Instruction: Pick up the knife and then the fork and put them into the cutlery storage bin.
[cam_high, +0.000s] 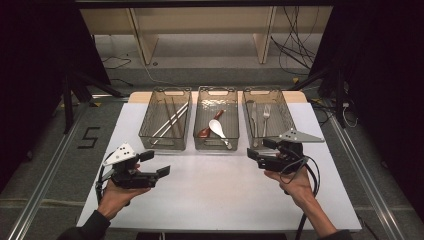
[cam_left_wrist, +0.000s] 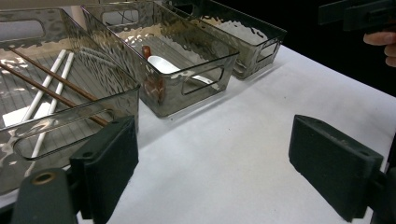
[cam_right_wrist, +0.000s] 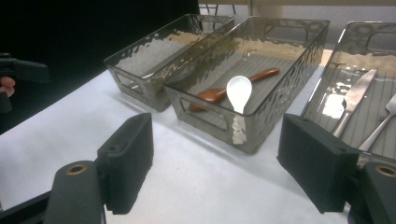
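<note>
Three smoky clear bins stand in a row at the back of the white table (cam_high: 210, 190). The left bin (cam_high: 164, 143) holds brown and white chopsticks (cam_high: 172, 120) (cam_left_wrist: 51, 84). In the middle bin (cam_high: 216, 146) lie a white spoon (cam_high: 218, 127) (cam_right_wrist: 239, 88) and a brown wooden spoon (cam_high: 204, 133) (cam_right_wrist: 215, 94). The right bin (cam_high: 260, 92) holds a knife (cam_high: 254, 120) (cam_right_wrist: 352, 98) and a fork (cam_high: 266, 115) (cam_right_wrist: 385, 116). My left gripper (cam_high: 156, 163) (cam_left_wrist: 212, 163) hovers open and empty before the left bin. My right gripper (cam_high: 259, 148) (cam_right_wrist: 215, 172) is open and empty just in front of the right bin.
The table's front half is bare white surface between the two hands. A cable (cam_high: 310, 175) trails from the right gripper over the person's wrist. Beyond the table are a shelf frame (cam_high: 200, 30), floor cables and dark stands at both sides.
</note>
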